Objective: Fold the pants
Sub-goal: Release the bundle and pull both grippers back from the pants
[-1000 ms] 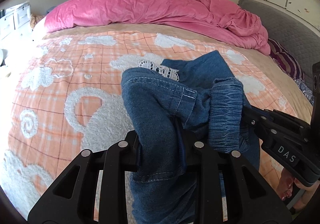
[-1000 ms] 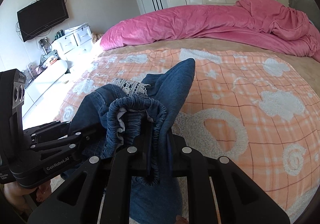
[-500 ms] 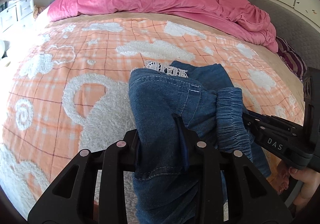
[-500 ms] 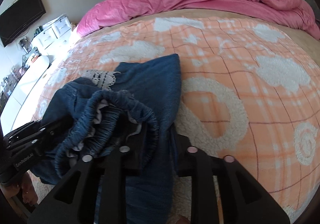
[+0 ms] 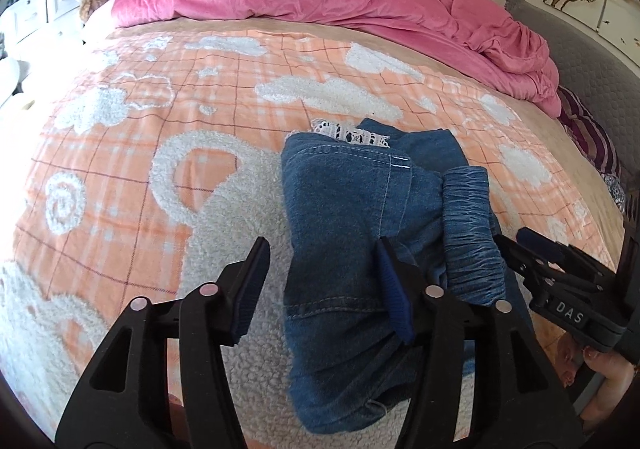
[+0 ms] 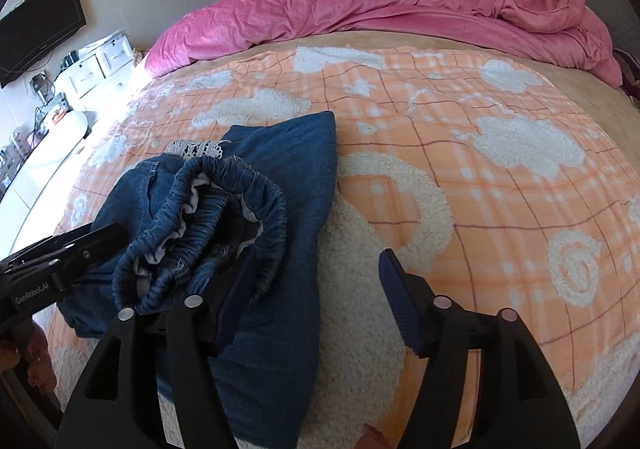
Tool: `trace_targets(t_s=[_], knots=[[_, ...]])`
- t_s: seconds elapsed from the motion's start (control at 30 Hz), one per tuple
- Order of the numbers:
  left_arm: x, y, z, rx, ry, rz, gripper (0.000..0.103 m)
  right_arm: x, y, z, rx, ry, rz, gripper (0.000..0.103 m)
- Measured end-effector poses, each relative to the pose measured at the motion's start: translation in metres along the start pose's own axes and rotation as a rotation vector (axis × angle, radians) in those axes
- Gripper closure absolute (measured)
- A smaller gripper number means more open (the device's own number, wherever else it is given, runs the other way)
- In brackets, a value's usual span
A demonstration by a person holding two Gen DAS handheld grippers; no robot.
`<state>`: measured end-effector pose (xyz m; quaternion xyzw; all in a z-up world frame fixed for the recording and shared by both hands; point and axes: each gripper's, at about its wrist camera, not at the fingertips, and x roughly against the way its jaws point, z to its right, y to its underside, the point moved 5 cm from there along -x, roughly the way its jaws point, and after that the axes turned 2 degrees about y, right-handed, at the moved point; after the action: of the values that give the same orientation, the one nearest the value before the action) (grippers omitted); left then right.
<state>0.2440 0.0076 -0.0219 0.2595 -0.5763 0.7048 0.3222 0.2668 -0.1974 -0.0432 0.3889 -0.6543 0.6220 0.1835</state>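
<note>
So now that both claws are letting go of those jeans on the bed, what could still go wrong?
The pants lie folded but bunchy: the gathered waistband stands up loose and could spring the fold open. As the right gripper opens, its left finger still touches the waistband, so pulling back might drag it. The left gripper also has denim between its opening jaws and could snag it.

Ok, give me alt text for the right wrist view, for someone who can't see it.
Folded blue denim pants lie on an orange checked blanket, with the right gripper opening over them, its pads no longer pressing the cloth. The left gripper reaches in from the left edge, and a pink duvet is heaped at the far side.
</note>
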Motion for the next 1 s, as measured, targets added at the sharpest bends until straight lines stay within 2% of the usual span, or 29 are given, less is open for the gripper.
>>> trace_targets(t_s=[0.07, 0.23, 0.37, 0.43, 0.53, 0.8, 1.0], knots=[[0.003, 0.001, -0.002, 0.006, -0.004, 0.001, 0.050, 0.004, 0.002, 0.002, -0.010, 0.000, 0.004, 0.034], [0.010, 0.005, -0.004, -0.002, -0.018, 0.003, 0.031, 0.017, 0.007, 0.006, -0.029, 0.000, 0.024, 0.026], [0.018, 0.006, -0.005, -0.005, -0.019, 0.011, 0.026, 0.029, 0.011, 0.008, -0.045, 0.005, 0.047, 0.019], [0.022, 0.006, -0.005, -0.004, -0.015, 0.015, 0.020, 0.035, 0.012, 0.008, -0.047, 0.008, 0.064, 0.012], [0.027, 0.008, -0.004, -0.009, -0.010, 0.016, 0.014, 0.044, 0.014, 0.007, -0.039, 0.020, 0.085, 0.009], [0.041, 0.010, 0.005, -0.043, -0.014, 0.044, 0.011, 0.064, 0.018, 0.005, -0.027, 0.034, 0.116, 0.006], [0.050, 0.014, 0.004, -0.024, -0.003, 0.054, 0.010, 0.077, 0.022, -0.001, -0.006, 0.053, 0.137, 0.005]])
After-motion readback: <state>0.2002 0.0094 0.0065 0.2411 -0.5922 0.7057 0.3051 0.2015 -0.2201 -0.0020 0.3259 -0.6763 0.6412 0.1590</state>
